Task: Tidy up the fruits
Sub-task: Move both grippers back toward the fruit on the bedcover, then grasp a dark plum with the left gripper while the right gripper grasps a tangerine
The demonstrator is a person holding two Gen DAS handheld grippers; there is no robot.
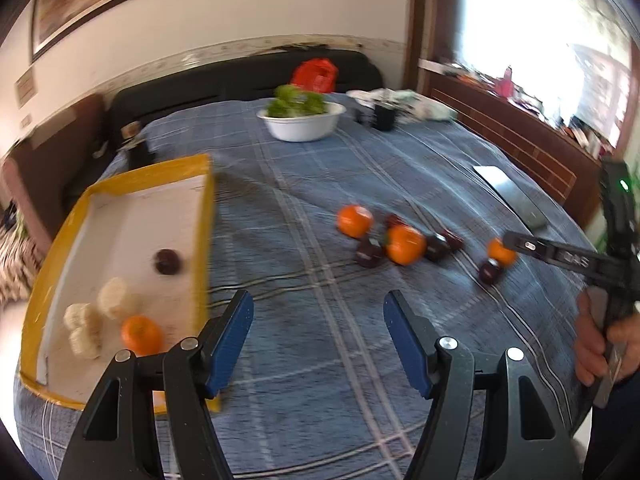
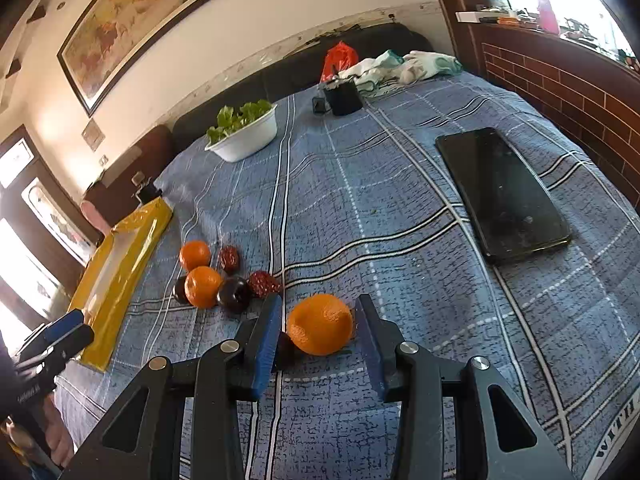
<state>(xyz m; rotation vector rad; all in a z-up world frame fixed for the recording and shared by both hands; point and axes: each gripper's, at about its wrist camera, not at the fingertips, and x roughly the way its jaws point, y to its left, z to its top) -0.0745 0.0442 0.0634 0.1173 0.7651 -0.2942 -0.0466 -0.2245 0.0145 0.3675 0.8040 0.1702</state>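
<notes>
My left gripper hung above the blue plaid tablecloth with its jaws wide apart and nothing between them. At its ten o'clock lay the yellow tray, holding one tangerine, a dark plum and three pale round pieces I could not identify.

My right gripper pointed down at the cloth, its jaws narrowed around a loose tangerine; a sliver of gap showed on each side, so the blue pads did not press it. At its ten o'clock sat a cluster of two more tangerines, dark plums and red dates. A black phone lay at two o'clock, and a white bowl of greens at eleven o'clock.
</notes>
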